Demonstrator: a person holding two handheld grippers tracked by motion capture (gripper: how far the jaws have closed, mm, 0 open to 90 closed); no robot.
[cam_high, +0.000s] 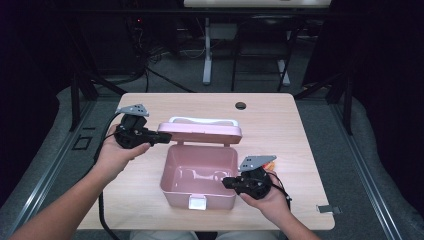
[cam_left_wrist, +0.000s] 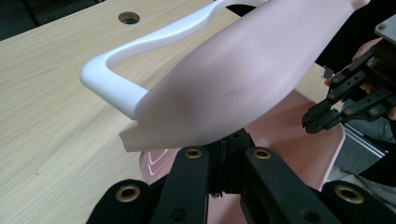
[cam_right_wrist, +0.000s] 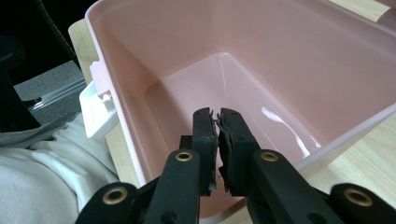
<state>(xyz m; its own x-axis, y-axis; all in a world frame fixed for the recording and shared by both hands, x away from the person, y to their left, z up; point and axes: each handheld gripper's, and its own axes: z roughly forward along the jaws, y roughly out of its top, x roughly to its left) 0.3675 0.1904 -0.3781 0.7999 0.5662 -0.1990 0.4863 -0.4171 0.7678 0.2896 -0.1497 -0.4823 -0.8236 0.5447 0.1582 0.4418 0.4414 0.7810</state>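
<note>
In the high view, a pink plastic box (cam_high: 199, 175) sat open at the centre of the pale wooden bench (cam_high: 280, 120), its pink hinged lid (cam_high: 200, 133) with a white handle (cam_high: 202, 120) raised behind it. The left tongs (cam_high: 159, 138), at centre left, pinched the lid's left end; the right tongs (cam_high: 226, 182), at lower right, touched the box's right rim. In the left gripper view, the lid (cam_left_wrist: 233, 84) and handle (cam_left_wrist: 121, 70) filled the upper frame above the jaws, with the other tongs (cam_left_wrist: 315, 119) at the right edge. In the right gripper view, the right tongs (cam_right_wrist: 218, 135) were pressed together, holding nothing, over the box's bare inside (cam_right_wrist: 261, 60); a white latch (cam_right_wrist: 95, 109) showed at left.
</note>
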